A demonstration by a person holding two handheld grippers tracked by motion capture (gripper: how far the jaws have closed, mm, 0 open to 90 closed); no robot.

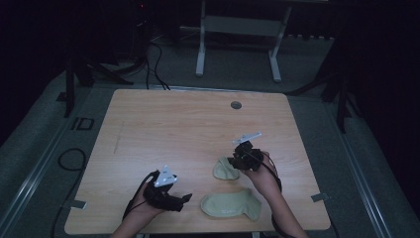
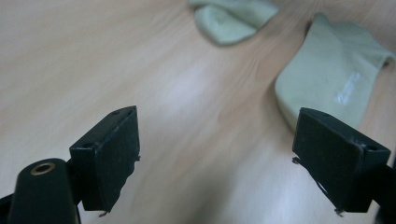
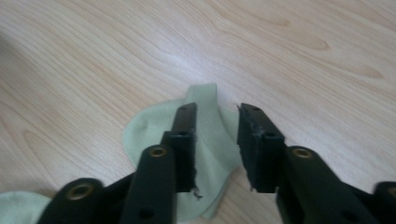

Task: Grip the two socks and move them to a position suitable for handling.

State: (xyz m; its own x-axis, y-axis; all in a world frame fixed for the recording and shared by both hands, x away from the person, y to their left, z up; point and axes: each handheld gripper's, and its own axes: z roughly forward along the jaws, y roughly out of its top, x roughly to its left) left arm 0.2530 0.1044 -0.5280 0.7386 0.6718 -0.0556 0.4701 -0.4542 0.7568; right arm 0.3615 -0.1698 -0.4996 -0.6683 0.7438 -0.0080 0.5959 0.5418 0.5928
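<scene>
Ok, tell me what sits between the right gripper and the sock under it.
Nothing visible. The right gripper hangs directly over the far sock, jaws part open, with only air between them. The near sock lies apart, closer to the person.

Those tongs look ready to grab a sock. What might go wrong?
The right tongs sit half open over the far sock, one jaw on the cloth, one beside it: they may pinch only an edge and drop it. The left tongs, wide open, are still beside the near sock.
</scene>
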